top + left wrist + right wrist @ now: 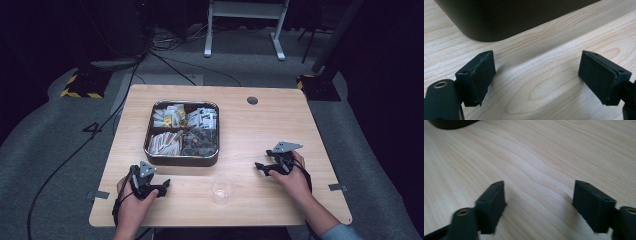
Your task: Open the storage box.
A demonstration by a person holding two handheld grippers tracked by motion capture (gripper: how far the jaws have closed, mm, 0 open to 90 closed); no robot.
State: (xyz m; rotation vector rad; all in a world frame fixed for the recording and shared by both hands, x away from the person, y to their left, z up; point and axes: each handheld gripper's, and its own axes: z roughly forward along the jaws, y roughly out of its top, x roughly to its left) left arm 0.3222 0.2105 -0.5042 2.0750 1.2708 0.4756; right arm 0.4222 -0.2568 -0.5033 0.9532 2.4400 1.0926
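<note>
A dark square tray [181, 159] with compartments of packets and small items sits on the wooden table [250, 130]. A clear plastic cup [222, 189] stands near the front edge, between my two hands. My left gripper [159, 187] rests low on the table just in front of the tray's near left corner, open, with bare wood between its pads [537, 82]; the tray's dark wall [499, 20] is close ahead. My right gripper [264, 167] lies on the table to the right of the tray, open and empty [539, 202].
A round grommet hole [252, 100] is at the table's far side. Tape tabs [338, 187] mark the table's side edges. Beyond the table lie floor cables [165, 60], a white frame's legs [245, 30] and hazard-striped stand bases [80, 87].
</note>
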